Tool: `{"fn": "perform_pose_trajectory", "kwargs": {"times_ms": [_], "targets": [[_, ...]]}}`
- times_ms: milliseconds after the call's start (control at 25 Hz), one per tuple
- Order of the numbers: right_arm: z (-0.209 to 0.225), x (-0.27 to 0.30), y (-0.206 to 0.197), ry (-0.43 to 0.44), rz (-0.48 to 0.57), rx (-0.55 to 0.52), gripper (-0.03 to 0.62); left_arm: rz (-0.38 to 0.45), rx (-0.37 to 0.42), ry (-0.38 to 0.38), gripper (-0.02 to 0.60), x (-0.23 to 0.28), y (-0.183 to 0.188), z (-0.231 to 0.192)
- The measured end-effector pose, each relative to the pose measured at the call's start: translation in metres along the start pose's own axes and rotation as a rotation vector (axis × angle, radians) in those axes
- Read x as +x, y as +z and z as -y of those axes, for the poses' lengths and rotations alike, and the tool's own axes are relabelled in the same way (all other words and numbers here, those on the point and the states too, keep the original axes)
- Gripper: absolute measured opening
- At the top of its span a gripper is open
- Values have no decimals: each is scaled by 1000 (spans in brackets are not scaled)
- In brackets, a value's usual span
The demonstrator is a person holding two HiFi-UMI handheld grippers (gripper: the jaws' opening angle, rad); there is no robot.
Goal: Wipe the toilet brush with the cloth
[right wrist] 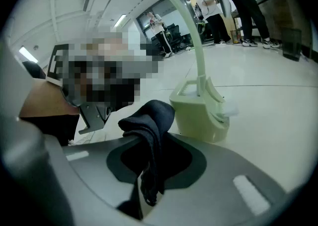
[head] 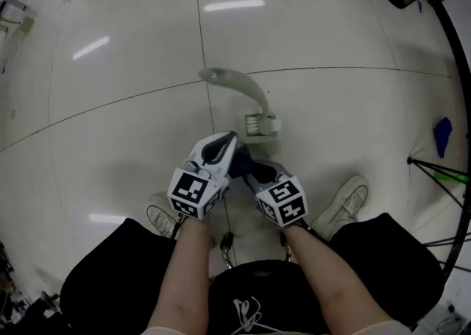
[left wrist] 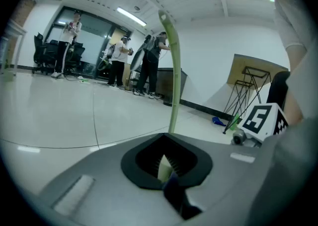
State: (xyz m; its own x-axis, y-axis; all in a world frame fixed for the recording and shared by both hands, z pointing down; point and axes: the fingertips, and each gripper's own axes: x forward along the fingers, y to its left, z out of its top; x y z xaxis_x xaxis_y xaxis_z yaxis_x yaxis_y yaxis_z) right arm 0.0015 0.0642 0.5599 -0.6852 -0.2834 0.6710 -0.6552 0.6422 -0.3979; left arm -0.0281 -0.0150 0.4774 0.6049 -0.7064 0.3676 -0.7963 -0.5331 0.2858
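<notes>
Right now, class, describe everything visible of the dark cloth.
The cloth is dark navy, soft-looking fabric, bunched into folds. The right tool is shut on it, one fold humped above the jaws, a tail hanging below. Another end is pinched in the left tool. It hangs above the tiled floor, short of the pale green toilet brush.

Glossy pale tile floor (head: 110, 105), dark grout lines. Standing on it: pale green brush holder (head: 263, 125) with toilet brush (head: 243, 82) inside. White shoes (head: 346, 205) near, blue item (head: 441, 137) well apart.
</notes>
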Motion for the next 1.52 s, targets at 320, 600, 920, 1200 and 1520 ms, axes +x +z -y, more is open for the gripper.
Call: {"fn": "perform_pose_trajectory", "kwargs": {"times_ms": [320,600,920,1200,1520], "targets": [[61,15,-7,-27,-4,109,71,-101,81,-44,7,41,-23,-8],[129,-15,-26,-167,-39,167,71,-97,43,-15,8,41,-29,-16],[61,-15,-26,9,-113,21,69,-101,15,-18,8,43,-29,-15],[43,6,17,69,-16,35,69,-117,2,-15,8,45,-31,-16],[117,-13,-11,-71,-71,111,69,-99,-30,-10,8,44,-32,-18]]}}
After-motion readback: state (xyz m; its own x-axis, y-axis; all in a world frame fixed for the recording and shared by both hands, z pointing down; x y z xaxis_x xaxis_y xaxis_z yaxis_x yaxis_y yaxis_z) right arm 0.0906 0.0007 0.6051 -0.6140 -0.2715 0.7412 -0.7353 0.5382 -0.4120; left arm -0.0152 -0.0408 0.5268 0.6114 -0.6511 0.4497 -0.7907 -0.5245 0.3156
